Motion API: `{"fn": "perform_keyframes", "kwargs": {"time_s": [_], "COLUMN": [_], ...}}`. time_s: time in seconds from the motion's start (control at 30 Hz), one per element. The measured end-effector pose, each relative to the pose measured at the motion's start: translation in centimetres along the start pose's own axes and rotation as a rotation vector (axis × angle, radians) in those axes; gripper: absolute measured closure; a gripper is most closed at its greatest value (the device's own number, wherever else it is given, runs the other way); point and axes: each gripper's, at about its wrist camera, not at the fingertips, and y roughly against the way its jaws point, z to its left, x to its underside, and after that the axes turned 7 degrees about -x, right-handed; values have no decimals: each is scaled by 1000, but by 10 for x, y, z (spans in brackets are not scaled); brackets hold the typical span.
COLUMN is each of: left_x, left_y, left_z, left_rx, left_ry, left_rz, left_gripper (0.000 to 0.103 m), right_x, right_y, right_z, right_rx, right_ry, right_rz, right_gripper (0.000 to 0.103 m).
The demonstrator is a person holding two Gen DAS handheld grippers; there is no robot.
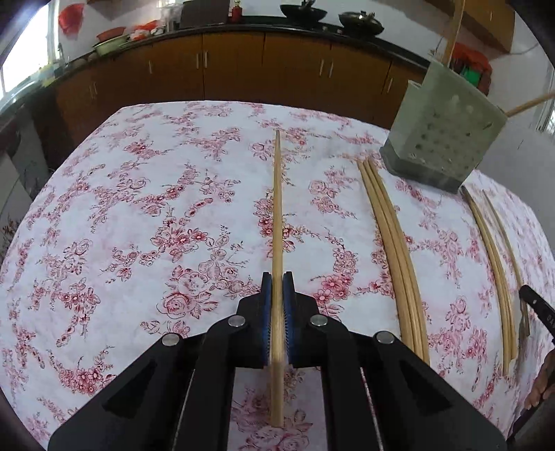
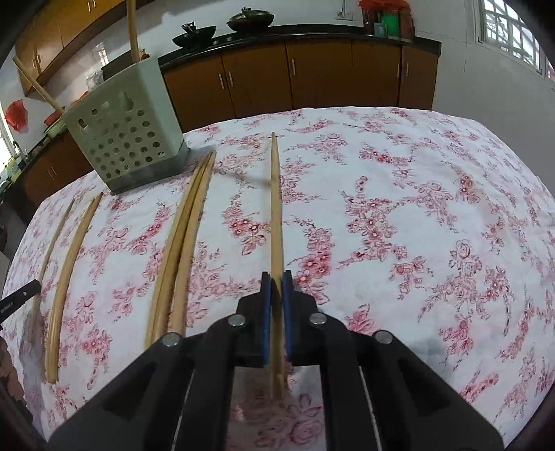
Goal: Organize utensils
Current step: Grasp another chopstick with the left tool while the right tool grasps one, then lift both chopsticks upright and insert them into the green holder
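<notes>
Left gripper (image 1: 276, 277) clamped on a chopstick (image 1: 276, 208); right gripper (image 2: 276, 275) clamped on another (image 2: 275, 208), both sticks pointing out over the floral cloth (image 1: 138, 208). Perforated holder (image 2: 128, 135) stands on the table and holds two chopsticks, tops cut off by the frame. Loose chopsticks (image 1: 392, 243) lie beside it; the exact count is hard to tell.

Daylight from the windows (image 2: 503, 31) fills both my views evenly, soft and bright on the tablecloth (image 1: 145, 215). Shadows are faint, just beneath my fingers (image 2: 266, 312). The fisheye bows the table's edges, corners go black, and the chopstick (image 1: 277, 222) I grip looks slightly smeared.
</notes>
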Motion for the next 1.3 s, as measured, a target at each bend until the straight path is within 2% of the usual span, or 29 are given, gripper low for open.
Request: {"fn": "perform_keyframes", "kwargs": {"time_s": [0.1,0.33,1.3], "left_x": [4,4,6], "left_y": [0,0,-3], "left_z": [-4,7,7], "left_rx": [-23,36,50], "left_ry": [-22,47,63], "left_rz": [-27,-23,-24], "left_gripper": [95,95,95], "right_x": [0,0,0], "right_y": [-1,0,-1], "right_z": [2,0,2], "right_rx": [15,12,15], "right_ry": [16,13,16], "right_rz": [2,2,2], "right_gripper": [95,94,94]}}
